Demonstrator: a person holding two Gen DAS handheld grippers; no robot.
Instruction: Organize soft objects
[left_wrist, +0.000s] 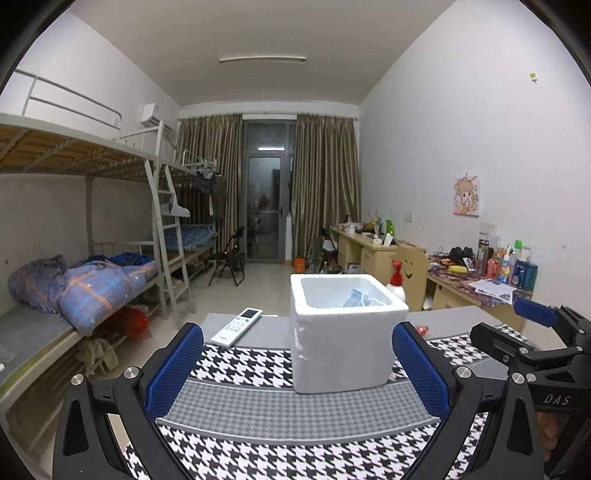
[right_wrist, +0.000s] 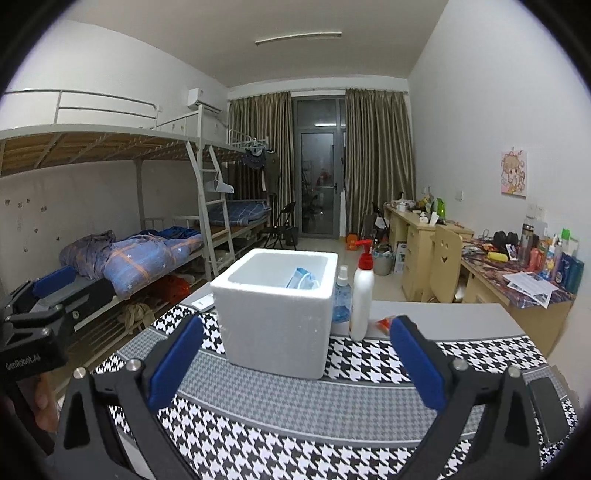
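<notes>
A white foam box (left_wrist: 343, 332) stands on the houndstooth cloth (left_wrist: 258, 406) of the table; it also shows in the right wrist view (right_wrist: 275, 314). A blue soft packet (left_wrist: 356, 298) lies inside it, seen too in the right wrist view (right_wrist: 301, 279). My left gripper (left_wrist: 297, 369) is open and empty, just short of the box. My right gripper (right_wrist: 295, 362) is open and empty, also just before the box. Each gripper shows at the edge of the other's view: the right gripper (left_wrist: 535, 332) and the left gripper (right_wrist: 48, 295).
A white remote (left_wrist: 236, 326) lies left of the box. A white pump bottle (right_wrist: 362, 291), a blue spray bottle (right_wrist: 341, 299) and a small red packet (right_wrist: 384, 323) stand right of it. Bunk beds on the left, cluttered desks (right_wrist: 517, 266) on the right.
</notes>
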